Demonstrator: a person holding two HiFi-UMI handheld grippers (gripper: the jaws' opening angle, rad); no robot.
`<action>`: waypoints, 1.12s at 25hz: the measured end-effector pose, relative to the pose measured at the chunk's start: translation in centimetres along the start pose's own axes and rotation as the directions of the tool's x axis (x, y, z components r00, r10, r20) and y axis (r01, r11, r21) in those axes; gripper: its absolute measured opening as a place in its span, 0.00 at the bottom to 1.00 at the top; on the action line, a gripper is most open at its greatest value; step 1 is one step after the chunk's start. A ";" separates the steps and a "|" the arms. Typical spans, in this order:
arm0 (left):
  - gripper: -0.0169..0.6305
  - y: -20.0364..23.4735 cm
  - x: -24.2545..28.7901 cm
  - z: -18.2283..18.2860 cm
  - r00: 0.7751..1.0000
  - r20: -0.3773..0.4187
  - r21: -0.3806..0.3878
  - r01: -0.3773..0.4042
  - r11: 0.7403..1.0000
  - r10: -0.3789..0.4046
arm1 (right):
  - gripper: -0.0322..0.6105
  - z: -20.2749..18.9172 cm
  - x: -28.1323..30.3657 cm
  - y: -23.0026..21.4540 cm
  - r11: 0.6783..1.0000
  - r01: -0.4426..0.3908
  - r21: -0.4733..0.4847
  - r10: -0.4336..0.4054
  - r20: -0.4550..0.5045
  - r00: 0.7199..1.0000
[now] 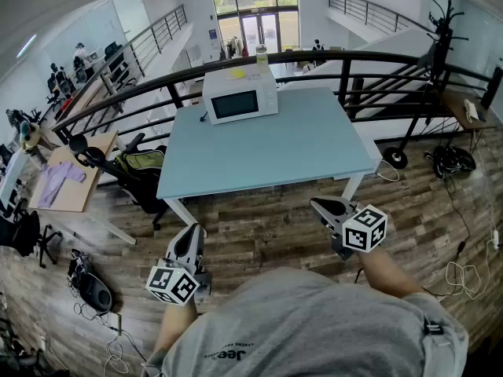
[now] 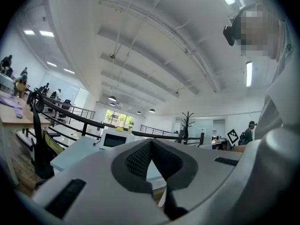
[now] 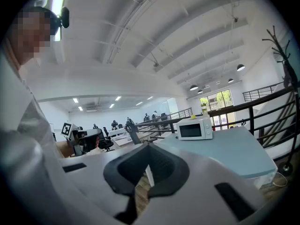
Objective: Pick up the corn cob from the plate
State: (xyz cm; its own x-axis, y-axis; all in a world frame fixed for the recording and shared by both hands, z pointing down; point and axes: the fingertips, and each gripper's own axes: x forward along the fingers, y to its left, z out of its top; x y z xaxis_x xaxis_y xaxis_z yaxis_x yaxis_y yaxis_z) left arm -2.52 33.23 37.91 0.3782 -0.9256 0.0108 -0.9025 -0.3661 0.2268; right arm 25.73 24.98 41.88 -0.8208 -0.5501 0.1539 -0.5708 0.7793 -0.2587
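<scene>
Now both grippers hang low in front of the person, above the wooden floor (image 1: 267,226) and short of the near edge of the pale blue table (image 1: 291,144). The left gripper (image 1: 192,228) points toward the table, and in its own view its jaws (image 2: 151,142) meet at the tips with nothing between them. The right gripper (image 1: 316,204) sits well apart from it on the other side. Its jaws (image 3: 147,146) are likewise pressed together and hold nothing.

A white microwave (image 1: 240,96) stands at the far edge of the table, close to the dark railing (image 1: 141,93). On top of the microwave lies a small yellow thing (image 1: 236,74). It is too small to tell whether it is the corn cob. It lies well away from both grippers, with the whole depth of the table between them. The person's grey shirt (image 1: 306,328) fills the bottom of the head view.
</scene>
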 end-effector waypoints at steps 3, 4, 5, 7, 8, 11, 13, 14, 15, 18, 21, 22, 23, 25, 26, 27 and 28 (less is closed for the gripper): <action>0.04 -0.8 0.5 0.1 1.000 0.000 0.003 -0.009 1.000 0.009 | 0.06 0.3 -0.6 -0.3 1.000 -0.005 -0.005 0.005 0.000 1.000; 0.04 -1.1 0.6 0.1 1.000 0.000 0.003 -0.011 1.000 0.011 | 0.06 0.4 -0.9 -0.5 1.000 -0.006 -0.007 0.006 -0.001 1.000; 0.04 -1.4 0.7 0.1 1.000 0.002 0.002 -0.013 1.000 0.013 | 0.06 0.4 -1.1 -0.6 1.000 -0.009 -0.009 0.009 -0.002 1.000; 0.04 -2.1 0.9 0.0 1.000 0.005 0.002 -0.017 1.000 0.017 | 0.06 0.4 -1.6 -0.9 1.000 -0.017 -0.011 0.017 -0.002 1.000; 0.04 -2.4 1.0 0.0 1.000 0.005 0.003 -0.020 1.000 0.020 | 0.06 0.5 -1.9 -1.0 1.000 -0.021 -0.010 0.021 -0.002 1.000; 0.04 -3.7 1.3 -0.3 1.000 0.002 0.005 -0.030 1.000 0.030 | 0.06 0.5 -2.8 -1.8 1.000 -0.031 -0.004 0.031 0.001 1.000; 0.04 -4.5 1.5 -0.5 0.999 -0.001 0.006 -0.037 0.999 0.037 | 0.06 0.4 -3.5 -2.2 0.999 -0.036 0.008 0.036 0.005 0.999; 0.04 -4.9 1.5 -0.7 0.999 -0.004 0.006 -0.042 0.999 0.042 | 0.06 0.4 -3.8 -2.5 0.999 -0.038 0.017 0.038 0.007 0.999; 0.04 -5.3 1.6 -0.9 0.999 -0.006 0.005 -0.046 0.999 0.046 | 0.06 0.3 -4.0 -2.7 0.999 -0.041 0.026 0.041 0.009 0.999; 0.04 -6.4 2.0 -1.3 0.998 -0.015 0.002 -0.056 0.998 0.056 | 0.06 0.3 -4.8 -3.4 0.998 -0.045 0.043 0.044 0.015 0.999; 0.04 -7.5 2.5 -1.7 0.998 -0.026 -0.002 -0.060 0.998 0.060 | 0.06 0.1 -5.6 -3.9 0.997 -0.055 0.048 0.054 0.020 0.998; 0.04 -7.9 2.7 -1.9 0.998 -0.031 -0.003 -0.060 0.998 0.060 | 0.06 0.0 -5.8 -4.0 0.997 -0.060 0.051 0.059 0.022 0.998; 0.04 -8.2 2.8 -2.0 0.998 -0.037 -0.003 -0.059 0.998 0.059 | 0.06 -0.1 -5.9 -4.1 0.996 -0.064 0.054 0.063 0.025 0.998; 0.04 -8.6 3.3 -2.4 0.997 -0.048 0.002 -0.053 0.999 0.053 | 0.06 -0.2 -6.1 -4.5 0.996 -0.069 0.062 0.067 0.030 0.997; 0.04 -8.7 3.5 -2.4 0.997 -0.053 0.005 -0.049 0.999 0.049 | 0.06 -0.3 -6.0 -4.7 0.995 -0.070 0.068 0.068 0.032 0.997; 0.04 -8.7 3.7 -2.4 0.997 -0.058 0.006 -0.046 0.999 0.047 | 0.06 -0.3 -5.9 -4.9 0.995 -0.070 0.074 0.068 0.033 0.997; 0.04 -8.6 3.8 -2.4 0.997 -0.061 0.008 -0.044 0.999 0.044 | 0.06 -0.4 -5.7 -4.9 0.994 -0.070 0.079 0.068 0.031 0.997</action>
State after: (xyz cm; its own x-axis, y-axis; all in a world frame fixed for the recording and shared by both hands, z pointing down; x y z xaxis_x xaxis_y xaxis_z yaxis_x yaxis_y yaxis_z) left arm 7.19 33.10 38.29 0.3499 -0.9333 0.0805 -0.9198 -0.3260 0.2184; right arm 33.22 24.39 42.70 -0.8564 -0.5052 0.1064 -0.5085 0.7898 -0.3430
